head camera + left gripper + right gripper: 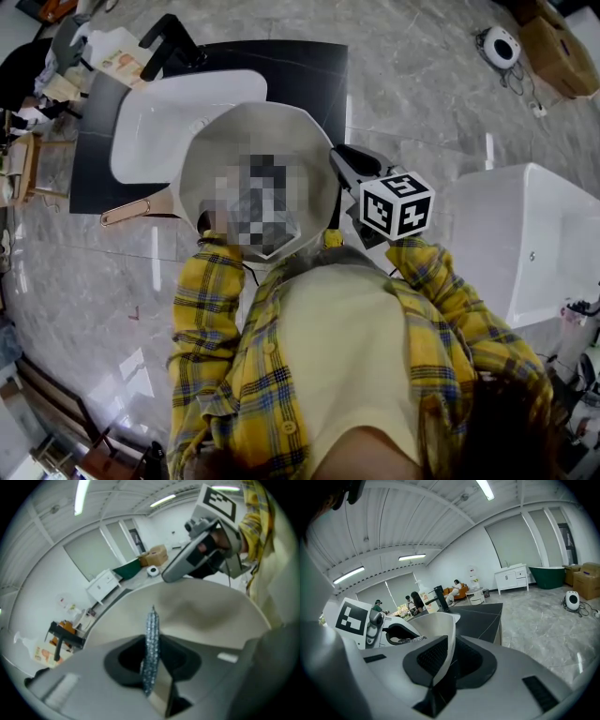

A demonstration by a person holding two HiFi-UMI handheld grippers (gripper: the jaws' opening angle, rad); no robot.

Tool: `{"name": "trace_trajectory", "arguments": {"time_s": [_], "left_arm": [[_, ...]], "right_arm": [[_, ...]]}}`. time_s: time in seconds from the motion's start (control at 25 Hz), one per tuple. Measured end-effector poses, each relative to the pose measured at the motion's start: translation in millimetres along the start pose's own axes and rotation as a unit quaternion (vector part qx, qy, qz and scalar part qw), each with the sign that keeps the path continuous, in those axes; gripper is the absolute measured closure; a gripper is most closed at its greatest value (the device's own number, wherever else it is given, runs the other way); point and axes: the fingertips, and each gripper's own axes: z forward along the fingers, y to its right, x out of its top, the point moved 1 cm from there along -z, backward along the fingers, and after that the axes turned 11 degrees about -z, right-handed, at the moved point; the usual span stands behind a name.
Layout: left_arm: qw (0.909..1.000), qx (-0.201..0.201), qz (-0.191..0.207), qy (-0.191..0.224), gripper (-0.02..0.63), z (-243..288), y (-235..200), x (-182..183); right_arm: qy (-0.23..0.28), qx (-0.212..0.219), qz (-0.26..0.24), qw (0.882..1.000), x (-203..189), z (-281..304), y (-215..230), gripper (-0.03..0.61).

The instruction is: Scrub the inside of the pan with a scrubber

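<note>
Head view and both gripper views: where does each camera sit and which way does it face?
Head view: on the person's head, facing steeply down onto the pan; plaid sleeves and the right gripper show.
Left gripper view: on the left gripper, along jaws shut on the scrubber, into the pan; the right gripper shows.
Right gripper view: on that gripper, along jaws shut on the pan's rim; the left gripper shows.
Shared: the pan.

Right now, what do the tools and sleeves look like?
Both the left tool and right tool: light grey moulded shells, dark textured pads. Each carries a white cube with black square markers; sleeves are yellow plaid with blue and grey lines.
</note>
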Motion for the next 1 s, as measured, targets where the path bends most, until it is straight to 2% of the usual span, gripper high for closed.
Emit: {"name": "trace_trajectory", "arguments": {"time_s": [0.44, 0.8, 1.0], "left_arm": [[0.9985, -0.049, 0.022, -0.007, 0.523, -12, 38, 6], [0.9947, -0.103, -0.004, -0.007, 0.523, -30, 61, 4], [0.99, -0.137, -0.034, -0.005, 0.523, -43, 72, 4]], "right_arm": [[-0.006, 0.006, -0.006, 1.0, -4, 0, -4, 0.561], [-0.008, 0.004, -0.011, 1.0, -3, -1, -5, 0.561], [-0.008, 0.005, -0.011, 1.0, -4, -3, -5, 0.561]]}}
